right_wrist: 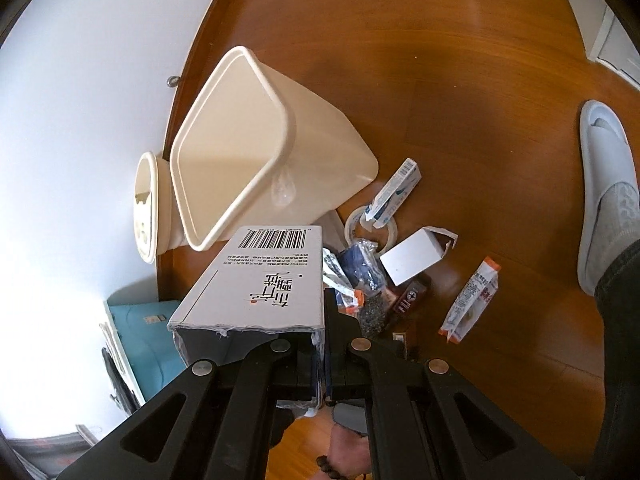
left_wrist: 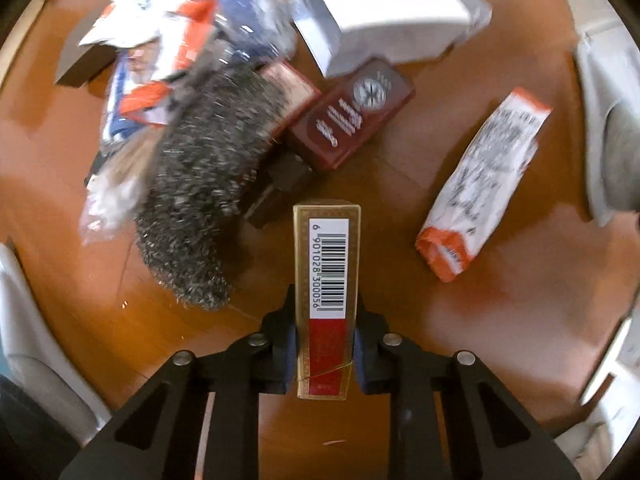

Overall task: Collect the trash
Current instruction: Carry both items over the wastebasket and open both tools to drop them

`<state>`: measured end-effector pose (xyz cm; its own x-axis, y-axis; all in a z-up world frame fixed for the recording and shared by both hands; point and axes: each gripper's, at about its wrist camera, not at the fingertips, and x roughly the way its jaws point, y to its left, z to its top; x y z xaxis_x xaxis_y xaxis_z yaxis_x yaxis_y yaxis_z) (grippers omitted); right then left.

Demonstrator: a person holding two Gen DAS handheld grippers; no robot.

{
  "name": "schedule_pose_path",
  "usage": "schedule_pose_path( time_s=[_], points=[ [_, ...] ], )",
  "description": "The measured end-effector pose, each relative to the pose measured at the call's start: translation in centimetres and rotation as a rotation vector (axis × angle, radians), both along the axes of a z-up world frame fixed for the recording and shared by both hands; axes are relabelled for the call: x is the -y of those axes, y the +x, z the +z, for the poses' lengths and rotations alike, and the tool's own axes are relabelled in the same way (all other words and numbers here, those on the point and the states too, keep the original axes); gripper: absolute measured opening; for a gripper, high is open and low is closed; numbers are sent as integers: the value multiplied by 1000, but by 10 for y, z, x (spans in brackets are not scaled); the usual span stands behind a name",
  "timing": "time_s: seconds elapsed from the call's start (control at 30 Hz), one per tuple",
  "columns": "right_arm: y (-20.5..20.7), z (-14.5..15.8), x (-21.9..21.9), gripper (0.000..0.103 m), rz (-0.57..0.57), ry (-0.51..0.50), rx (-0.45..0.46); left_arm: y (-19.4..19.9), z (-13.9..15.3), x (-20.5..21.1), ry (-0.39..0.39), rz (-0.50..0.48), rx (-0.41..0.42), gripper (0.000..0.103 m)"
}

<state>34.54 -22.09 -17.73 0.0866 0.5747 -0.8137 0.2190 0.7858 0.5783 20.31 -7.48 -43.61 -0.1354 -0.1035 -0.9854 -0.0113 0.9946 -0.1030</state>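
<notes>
Left gripper (left_wrist: 325,336) is clamping a red-gold pack (left_wrist: 327,276) between its pads, pointing straight down over the floor (left_wrist: 400,360). Right gripper (right_wrist: 325,320) is pinching shut on the wall of a white box (right_wrist: 256,280), holding it up in front of the cream bin (right_wrist: 256,152). Remaining trash is lying by the bin: steel wool (left_wrist: 200,192), maroon box (left_wrist: 352,114), orange-white sachet (left_wrist: 482,184).

home | wood floor (right_wrist: 460,80) | slipper (right_wrist: 606,184) | waste bin (right_wrist: 256,152)

Gold-red pack (left_wrist: 327,280), white carton (right_wrist: 256,280), both gripped
</notes>
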Motion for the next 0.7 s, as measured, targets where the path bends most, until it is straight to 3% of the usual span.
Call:
schedule_pose_path(
  time_s=[0.23, 0.3, 0.57, 0.7],
  points=[
    [1, 6, -2, 2, 5, -3, 38, -9, 59, -48, -246, 271, 45, 21],
    [2, 9, -2, 2, 8, -3, 55, -8, 82, -59, -280, 312, 65, 21],
    [36, 60, -24, 2, 53, -60, 221, 48, 229, -120, -192, 195, 251, 21],
    [102, 84, -88, 2, 191, -166, 331, 72, 294, -163, -185, 289, 332, 21]
  ],
)
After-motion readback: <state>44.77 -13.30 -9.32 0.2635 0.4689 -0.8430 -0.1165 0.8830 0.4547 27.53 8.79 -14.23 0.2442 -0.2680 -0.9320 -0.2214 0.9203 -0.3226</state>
